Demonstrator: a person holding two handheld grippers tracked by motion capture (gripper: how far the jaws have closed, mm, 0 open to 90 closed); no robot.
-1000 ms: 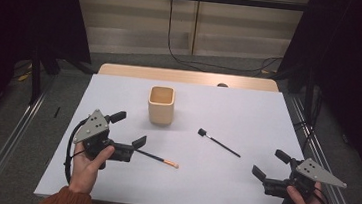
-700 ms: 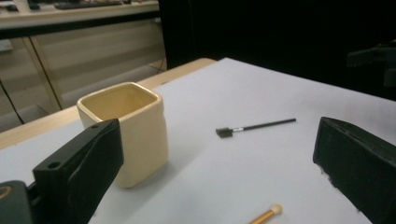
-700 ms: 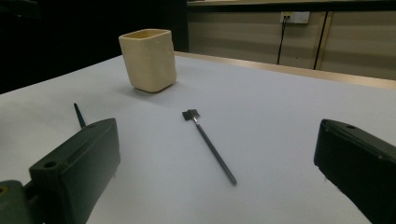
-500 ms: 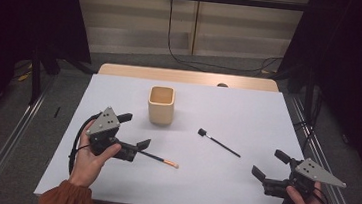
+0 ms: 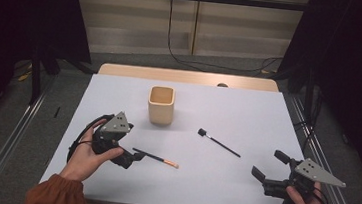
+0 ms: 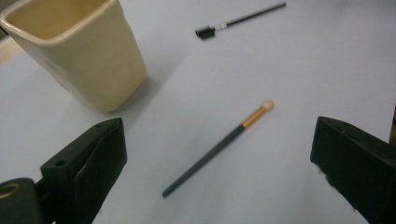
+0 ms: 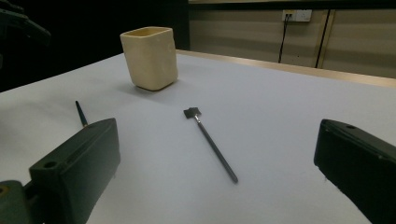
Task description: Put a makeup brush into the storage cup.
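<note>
So the brush [image 5: 156, 157] is lying flat on the white table [image 5: 248, 113], dark handle with an orange-gold band and a pale tip, near the front left part of it. In the left gripper view it [image 6: 219, 147] sits right between the two black jaws, handle end closer to the camera, tip pointing away, and nothing is touching it. The left gripper [image 5: 128, 155] is held low over the table at the handle end, jaws spread wide, so it's got nothing in it. Just behind the brush stands the cup [image 5: 161, 105], a cream squarish one, upright, and it looks hollow from above. Off to the right of the cup lies a second tool, the wand [image 5: 218, 143], thin and black with a small dark head, flat on the table and well apart from the brush. The right gripper [image 5: 271, 166] is down at the front right corner, jaws also wide apart and holding nothing; its own view looks along the wand [image 7: 212, 144] toward the cup [image 7: 149, 58].
</note>
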